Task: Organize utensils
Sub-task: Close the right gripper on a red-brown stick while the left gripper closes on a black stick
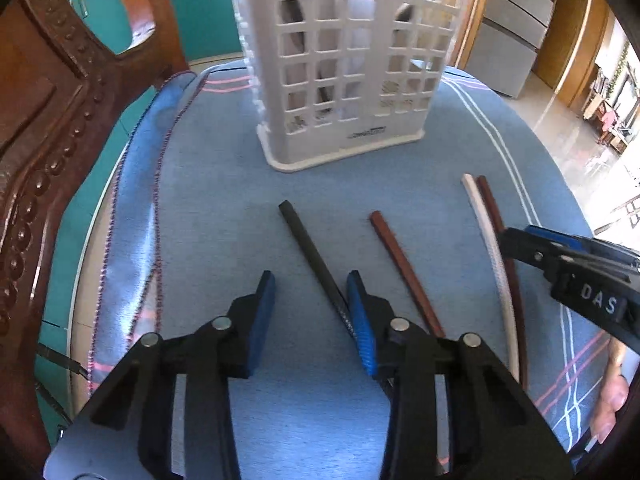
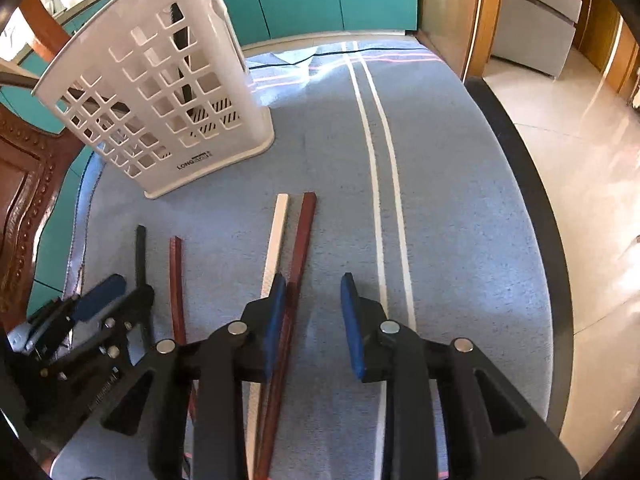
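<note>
Left wrist view: left gripper (image 1: 311, 312) released beside the black chopstick (image 1: 308, 248); right gripper (image 2: 314, 320) released. Chopsticks likely stiff, light, slippery: grasp mid-shaft.

A blue cloth (image 2: 460, 208) covers the table, bearing a white basket (image 2: 160, 92) and four chopsticks (image 2: 276, 232)

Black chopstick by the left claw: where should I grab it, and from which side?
Take the black chopstick on its thicker, square-sided upper half, coming straight down from above with the left claw set across its length. It lies flat on the blue cloth, so only its long sides offer grip. It now runs under one finger, so shift the claw sideways first.
</note>
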The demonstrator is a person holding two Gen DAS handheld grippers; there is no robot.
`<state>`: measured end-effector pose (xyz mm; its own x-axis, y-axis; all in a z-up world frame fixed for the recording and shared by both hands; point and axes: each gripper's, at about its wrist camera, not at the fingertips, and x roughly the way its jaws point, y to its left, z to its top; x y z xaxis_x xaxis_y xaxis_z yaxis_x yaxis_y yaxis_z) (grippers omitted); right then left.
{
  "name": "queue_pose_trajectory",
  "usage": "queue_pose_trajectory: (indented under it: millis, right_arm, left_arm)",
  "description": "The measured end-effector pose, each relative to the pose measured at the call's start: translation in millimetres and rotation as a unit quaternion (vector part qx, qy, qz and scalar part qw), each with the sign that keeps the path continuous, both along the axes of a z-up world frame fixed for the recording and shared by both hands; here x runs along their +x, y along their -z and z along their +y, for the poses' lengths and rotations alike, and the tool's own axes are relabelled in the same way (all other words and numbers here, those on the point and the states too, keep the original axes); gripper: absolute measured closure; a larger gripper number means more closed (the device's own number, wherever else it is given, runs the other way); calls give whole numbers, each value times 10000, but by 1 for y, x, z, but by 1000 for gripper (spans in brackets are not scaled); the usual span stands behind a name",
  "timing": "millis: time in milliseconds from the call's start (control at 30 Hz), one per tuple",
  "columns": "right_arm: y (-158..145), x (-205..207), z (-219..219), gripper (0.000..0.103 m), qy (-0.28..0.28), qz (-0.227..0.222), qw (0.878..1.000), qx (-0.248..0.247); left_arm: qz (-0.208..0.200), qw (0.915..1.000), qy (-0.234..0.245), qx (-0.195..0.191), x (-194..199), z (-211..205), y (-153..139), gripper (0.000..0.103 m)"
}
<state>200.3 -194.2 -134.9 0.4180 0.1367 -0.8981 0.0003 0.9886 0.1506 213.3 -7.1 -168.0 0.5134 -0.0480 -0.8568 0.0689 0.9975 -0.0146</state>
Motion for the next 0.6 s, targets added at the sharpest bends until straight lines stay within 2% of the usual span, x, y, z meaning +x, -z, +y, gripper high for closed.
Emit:
queue_pose_trajectory:
  millis: [133,300,367,400,467,600]
  right_arm:
    - [0,-1,5,71,-96,-70,9998,-163]
    - [3,4,26,70,-256,-307,9958,-827]
    - [3,6,26,70,-241,-305,9959,-817]
    - [3,6,25,71,-242,-290,9961,-797]
    - [2,6,24,92,-313,-263,9969,-666]
    - [3,7,27,93,-463,-253,9969,-586]
  left_arm:
    - [-5,10000,-72,5,2,7,-1,65]
    - [47,9996,-251,73,4,2,-3,67]
    - [89,9999,-139,-12,-4,-5,-3,84]
    - [94,9999,-81,-62,-6,-5,-2,87]
    - [83,9997,172,-160,-9,-11,-2,89]
    - [118,9983,543,-148,-13,-17,-3,90]
